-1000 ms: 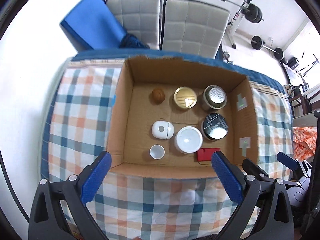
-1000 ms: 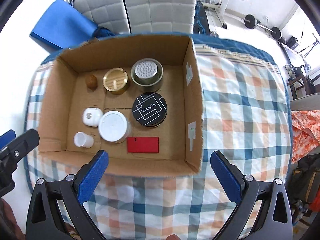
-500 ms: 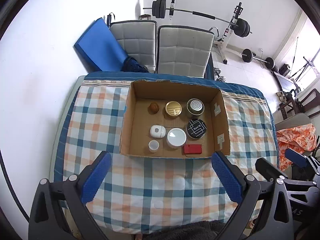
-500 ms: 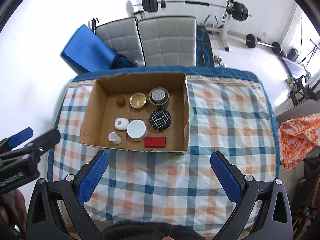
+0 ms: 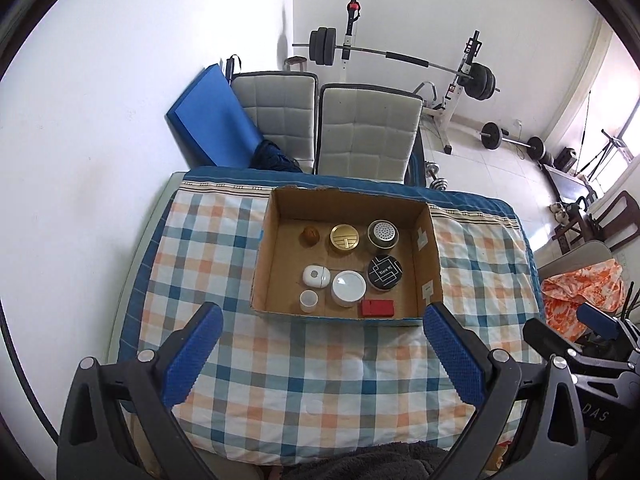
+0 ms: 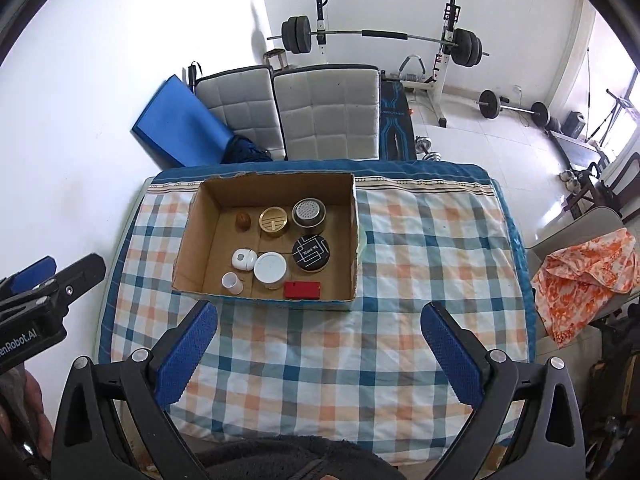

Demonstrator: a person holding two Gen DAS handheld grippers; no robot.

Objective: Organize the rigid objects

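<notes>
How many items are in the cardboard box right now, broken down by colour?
White: 3, the oval case, round lid jar, small cup
Gold: 1, tin
Silver-topped: 1, tin
Black: 1, tin
Brown: 1, ball
Red: 1, flat box
Total: 8

Both claws held high, spread wide, gripping nothing

The left claw and right claw each show blue-padded fingers far apart; the two sit side by side, level.
</notes>
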